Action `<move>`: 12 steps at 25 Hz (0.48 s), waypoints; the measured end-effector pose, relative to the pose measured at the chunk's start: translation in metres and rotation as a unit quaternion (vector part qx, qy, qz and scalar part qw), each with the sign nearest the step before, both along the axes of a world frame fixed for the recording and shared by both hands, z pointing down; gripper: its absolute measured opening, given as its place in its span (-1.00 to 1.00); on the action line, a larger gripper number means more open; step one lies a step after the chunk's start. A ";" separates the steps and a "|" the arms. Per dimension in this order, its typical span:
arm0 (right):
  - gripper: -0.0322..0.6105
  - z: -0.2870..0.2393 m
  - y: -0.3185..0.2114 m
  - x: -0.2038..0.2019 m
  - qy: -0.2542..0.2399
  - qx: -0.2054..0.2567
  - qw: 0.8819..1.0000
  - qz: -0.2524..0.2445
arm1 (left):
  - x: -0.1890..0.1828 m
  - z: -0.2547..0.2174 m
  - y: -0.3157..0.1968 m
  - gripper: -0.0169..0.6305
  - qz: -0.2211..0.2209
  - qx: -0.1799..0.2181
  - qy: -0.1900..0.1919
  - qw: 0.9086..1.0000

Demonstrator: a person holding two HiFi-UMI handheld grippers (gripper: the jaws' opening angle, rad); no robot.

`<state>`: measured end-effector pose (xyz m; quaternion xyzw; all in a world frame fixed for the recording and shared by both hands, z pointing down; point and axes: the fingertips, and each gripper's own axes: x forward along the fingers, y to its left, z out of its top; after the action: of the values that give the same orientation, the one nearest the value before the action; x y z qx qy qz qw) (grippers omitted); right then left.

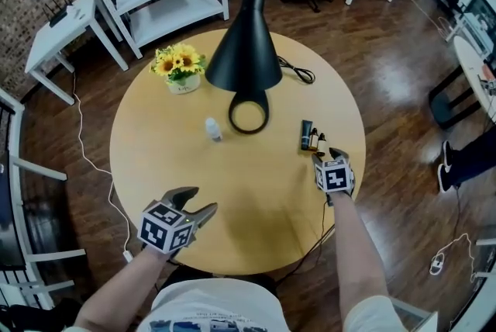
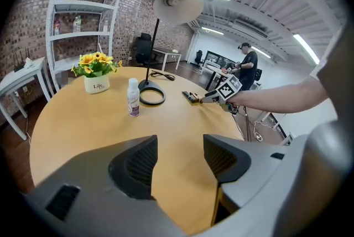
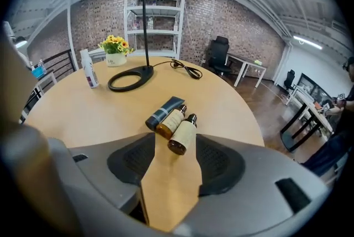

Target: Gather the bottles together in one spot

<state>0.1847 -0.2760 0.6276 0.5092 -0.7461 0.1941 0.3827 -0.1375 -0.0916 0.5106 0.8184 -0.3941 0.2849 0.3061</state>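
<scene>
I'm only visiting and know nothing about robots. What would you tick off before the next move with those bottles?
1. Right gripper ready to grasp: ok. Its jaws are apart and the pads press on nothing.
2. Nearest brown bottle lined up: ok. Its base lies right at the jaw tips.
3. Room around that bottle: not ok. The second brown bottle and the dark tube lie tight beside it, so a grasp may nudge them.
4. Left gripper free: ok. It is open and empty over the bare table.
5. All bottles in one spot: not ok. The white bottle stands upright and apart, near the lamp.
</scene>
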 end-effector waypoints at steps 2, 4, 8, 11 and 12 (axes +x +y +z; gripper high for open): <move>-0.15 0.012 -0.009 0.006 0.020 -0.007 1.000 -0.002 | 0.002 0.004 0.001 -0.14 0.006 -0.005 -0.001 1.000; -0.16 0.023 -0.013 0.010 0.039 -0.016 0.999 -0.007 | 0.002 0.008 0.002 -0.14 0.009 -0.012 -0.001 1.000; -0.15 0.032 -0.019 0.009 0.039 -0.026 0.999 -0.028 | 0.001 0.016 0.002 -0.14 0.013 -0.020 0.002 1.000; -0.31 0.033 -0.018 0.007 0.031 -0.026 0.998 -0.042 | 0.002 0.018 0.000 -0.14 0.017 -0.024 0.003 1.000; -0.32 0.033 -0.018 0.010 0.033 -0.024 0.998 -0.039 | 0.003 0.018 0.000 -0.14 0.019 -0.025 0.003 1.000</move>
<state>0.1947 -0.2937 0.6602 0.4762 -0.7478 0.1800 0.4262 -0.1341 -0.0915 0.5285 0.8188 -0.3703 0.2976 0.3222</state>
